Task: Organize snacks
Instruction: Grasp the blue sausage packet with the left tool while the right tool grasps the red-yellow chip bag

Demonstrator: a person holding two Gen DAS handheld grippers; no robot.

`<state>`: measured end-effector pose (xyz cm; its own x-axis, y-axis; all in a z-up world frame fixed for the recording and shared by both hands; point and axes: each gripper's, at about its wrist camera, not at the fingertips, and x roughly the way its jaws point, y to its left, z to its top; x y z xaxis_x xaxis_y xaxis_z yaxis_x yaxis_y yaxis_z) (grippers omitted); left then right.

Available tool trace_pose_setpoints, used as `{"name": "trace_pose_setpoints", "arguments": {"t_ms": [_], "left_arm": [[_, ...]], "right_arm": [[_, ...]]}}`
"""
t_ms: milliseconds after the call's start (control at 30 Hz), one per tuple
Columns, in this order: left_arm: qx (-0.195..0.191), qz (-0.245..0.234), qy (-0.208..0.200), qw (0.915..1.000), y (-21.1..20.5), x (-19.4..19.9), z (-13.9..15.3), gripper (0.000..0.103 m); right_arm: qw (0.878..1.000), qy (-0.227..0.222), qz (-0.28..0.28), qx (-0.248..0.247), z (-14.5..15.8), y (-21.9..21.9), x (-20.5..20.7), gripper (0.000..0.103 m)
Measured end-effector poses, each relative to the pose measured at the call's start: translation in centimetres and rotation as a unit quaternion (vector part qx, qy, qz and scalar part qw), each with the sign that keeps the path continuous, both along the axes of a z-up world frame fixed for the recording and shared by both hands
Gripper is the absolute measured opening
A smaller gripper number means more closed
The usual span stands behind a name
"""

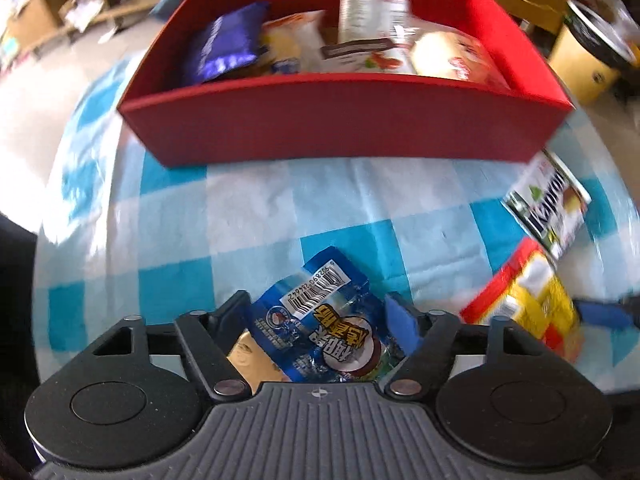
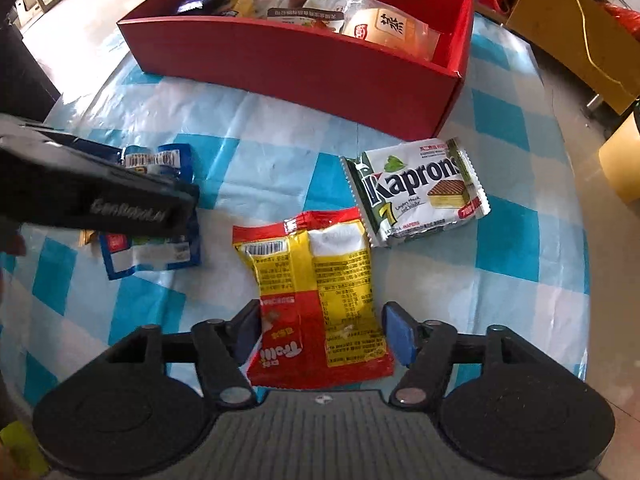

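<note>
A red box (image 1: 344, 120) with several snack packs inside stands at the far side of the checked cloth; it also shows in the right wrist view (image 2: 304, 60). My left gripper (image 1: 320, 312) is open around a blue snack packet (image 1: 324, 320) lying on the cloth. My right gripper (image 2: 320, 328) is open around a red and yellow Trolli packet (image 2: 320, 292) lying flat. A white Kaprons wafer pack (image 2: 416, 192) lies just beyond it. The left gripper's body (image 2: 100, 196) covers part of the blue packet (image 2: 152, 256) in the right wrist view.
The blue and white checked cloth (image 2: 520, 260) covers a round table whose edge curves close on the right. Yellow cabinets (image 2: 572, 20) and a yellow bin (image 1: 588, 64) stand on the floor beyond. Wooden shelves (image 1: 60, 8) are at the far left.
</note>
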<state>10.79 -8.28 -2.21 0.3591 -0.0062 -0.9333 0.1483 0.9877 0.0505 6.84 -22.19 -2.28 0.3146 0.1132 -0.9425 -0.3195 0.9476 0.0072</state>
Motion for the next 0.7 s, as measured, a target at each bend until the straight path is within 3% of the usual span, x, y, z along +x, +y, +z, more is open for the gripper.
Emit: {"name": "trace_pose_setpoints", "arguments": {"t_ms": [200,333,433,533,700], "left_arm": [[0.054,-0.090,0.006,0.9944,-0.3,0.2,0.4,0.077],[0.065,-0.067,0.014,0.9955,1.9,1.5,0.6,0.078],[0.025,-0.038,0.018,0.9988,3.2,1.5,1.4,0.087],[-0.029,0.010,0.032,0.9990,4.6,1.4,1.6,0.090],[-0.121,0.119,0.079,0.9824,7.4,0.1,0.3,0.090]], "right_arm": [[1.000,0.003,0.025,-0.002,-0.4,1.4,-1.1,0.074],[0.999,0.009,0.036,0.003,-0.5,2.1,-1.8,0.079],[0.999,0.017,0.031,0.026,-0.2,1.8,-1.7,0.079],[0.999,0.004,0.003,0.039,0.6,0.9,-1.1,0.079],[0.999,-0.016,-0.002,0.033,1.0,1.2,-0.3,0.079]]}}
